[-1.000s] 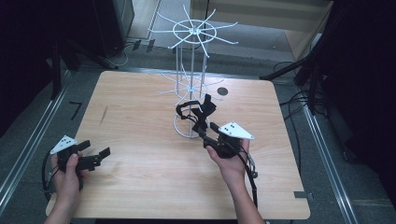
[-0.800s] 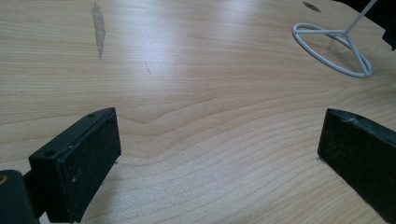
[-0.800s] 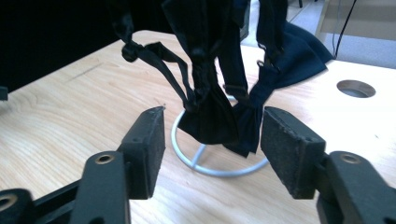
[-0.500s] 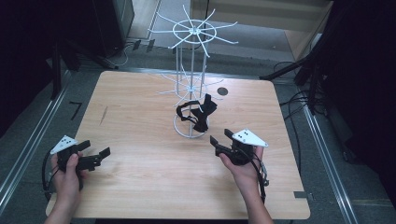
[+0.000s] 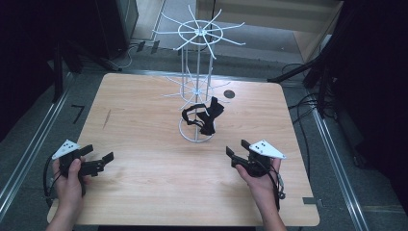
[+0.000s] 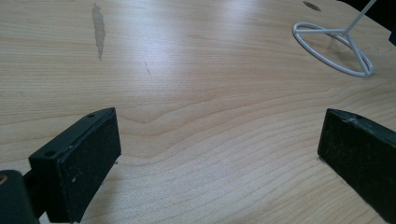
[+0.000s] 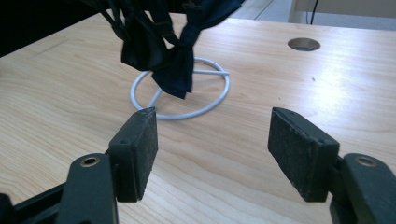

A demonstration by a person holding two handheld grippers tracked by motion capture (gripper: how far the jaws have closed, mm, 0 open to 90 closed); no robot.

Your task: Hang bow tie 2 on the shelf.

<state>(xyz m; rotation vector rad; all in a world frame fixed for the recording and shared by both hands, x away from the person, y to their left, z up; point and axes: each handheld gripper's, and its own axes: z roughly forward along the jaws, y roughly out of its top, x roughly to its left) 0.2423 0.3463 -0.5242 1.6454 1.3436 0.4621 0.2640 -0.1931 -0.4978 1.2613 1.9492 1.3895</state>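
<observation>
A white wire rack [image 5: 197, 62] stands mid-table on a ring base [image 5: 185, 135]. A dark bow tie with its strap [image 5: 204, 115] hangs from a lower arm, just above the ring. My right gripper [image 5: 236, 148] sits low near the front right, apart from the rack and pointing at it. Its jaws have just been opening, with nothing between them. In the right gripper view the bow tie [image 7: 161, 42] dangles over the ring base [image 7: 219, 100], beyond the gripper [image 7: 212, 116]. My left gripper [image 5: 100, 153] rests open at the front left; its view [image 6: 219, 119] has bare wood between the pads.
A round hole [image 5: 229, 94] pierces the tabletop behind the rack. A dark streak [image 5: 106, 119] marks the wood at the left. Cables and dark stands crowd the floor right of the table [image 5: 288, 192]. The ring base [image 6: 327, 60] lies far right in the left gripper view.
My right hand has drawn back from the rack toward the front right and sunk a little. The bow tie stays hanging on the rack. The left hand has kept still.
</observation>
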